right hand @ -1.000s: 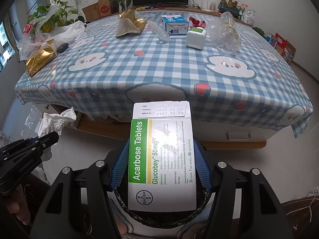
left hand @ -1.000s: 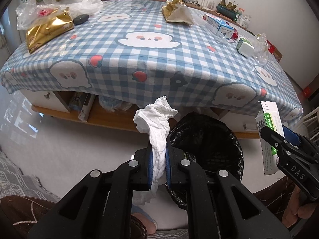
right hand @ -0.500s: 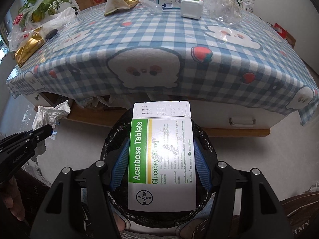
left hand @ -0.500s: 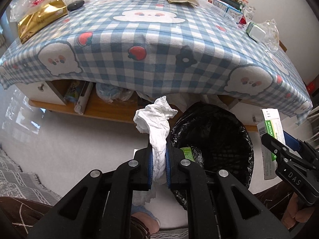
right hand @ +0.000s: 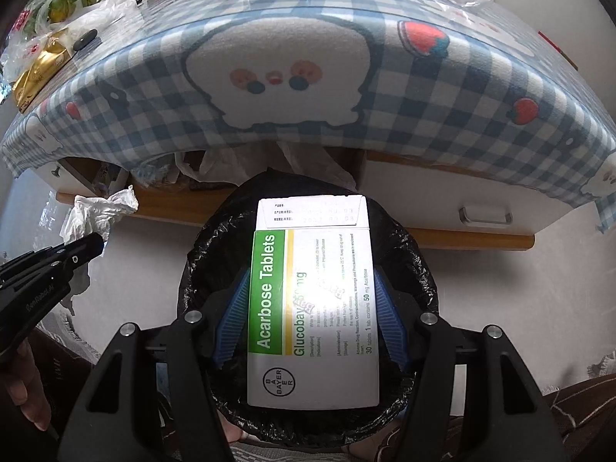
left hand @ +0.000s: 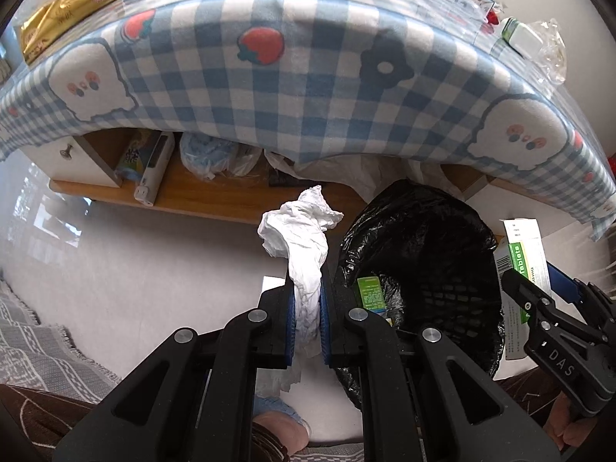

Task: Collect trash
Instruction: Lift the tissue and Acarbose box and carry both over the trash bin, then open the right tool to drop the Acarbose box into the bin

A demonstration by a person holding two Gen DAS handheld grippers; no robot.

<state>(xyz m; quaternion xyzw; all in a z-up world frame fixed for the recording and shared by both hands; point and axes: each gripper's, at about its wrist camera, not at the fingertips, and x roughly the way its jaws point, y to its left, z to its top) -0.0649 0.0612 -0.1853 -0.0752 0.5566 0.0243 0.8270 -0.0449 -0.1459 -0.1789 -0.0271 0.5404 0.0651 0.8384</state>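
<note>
Holding both pieces of trash at the bin, drop step pending. Right gripper [right hand: 308, 308] is clamped across the white-and-green cardboard tablet box [right hand: 312, 300], which sits directly over the mouth of the round bin lined with a black plastic bag [right hand: 415, 254]. Left gripper [left hand: 307, 315] pinches a crumpled white tissue [left hand: 304, 238] just left of the bin rim, over bare floor, not yet above the opening.

Next move, as I read it: spread the right fingers to release the box; shift the left one rightward over the bag, then release.

Bin already holds a small green carton [left hand: 370, 292], probably more below, too dark to tell.

Surroundings: low table under a blue-white checked cloth with ghost and strawberry prints [right hand: 292, 77], gold foil packet [left hand: 65, 7] and clear plastic wrap [left hand: 554, 50] on top, wooden shelf [left hand: 231, 196] underneath, pale floor [left hand: 134, 269].
</note>
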